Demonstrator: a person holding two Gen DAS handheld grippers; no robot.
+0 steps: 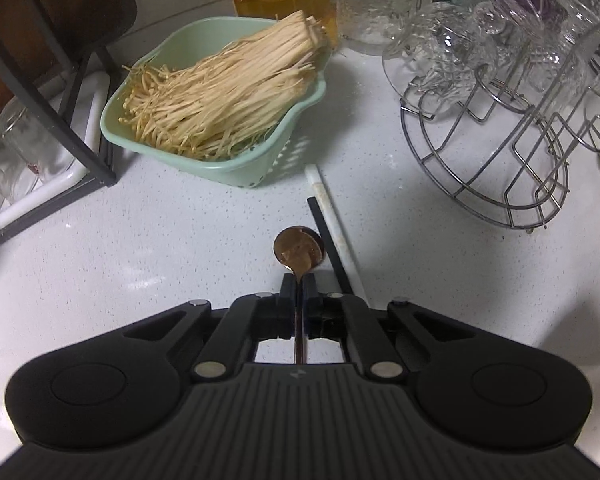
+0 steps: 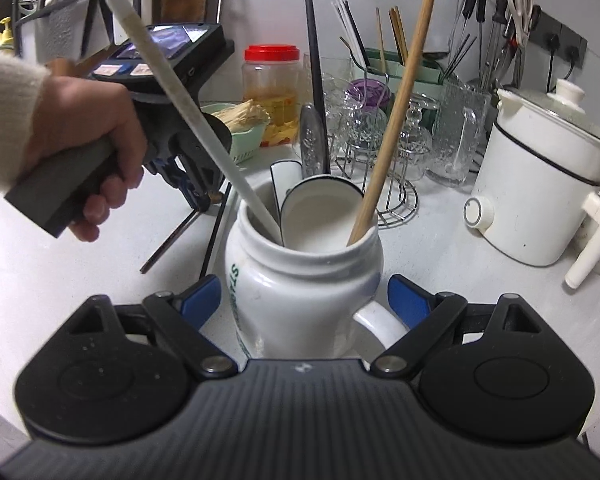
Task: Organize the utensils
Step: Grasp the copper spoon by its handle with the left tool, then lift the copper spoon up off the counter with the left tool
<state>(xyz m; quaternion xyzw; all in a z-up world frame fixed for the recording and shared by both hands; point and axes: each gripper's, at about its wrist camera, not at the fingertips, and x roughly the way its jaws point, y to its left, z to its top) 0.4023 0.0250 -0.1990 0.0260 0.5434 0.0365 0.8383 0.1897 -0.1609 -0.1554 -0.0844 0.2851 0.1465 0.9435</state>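
Right gripper [image 2: 300, 300]: blue fingers [image 2: 202, 298] spread apart either side of the white jar [image 2: 300, 288], apparently to steady it as the utensil holder. The jar already carries a wooden stick [image 2: 396, 108], white rod [image 2: 188, 104] and ladle [image 2: 324, 216].

Left gripper [image 1: 299, 282]: fingers clamped on the copper spoon [image 1: 299, 249] by its neck, bowl forward, low over the table [image 1: 160, 240], likely bound for the jar.

Beyond, on the table: black and white chopsticks [image 1: 332, 236]; green basket [image 1: 204, 160] of enoki mushrooms; wire rack [image 1: 500, 160] toward the far edge.
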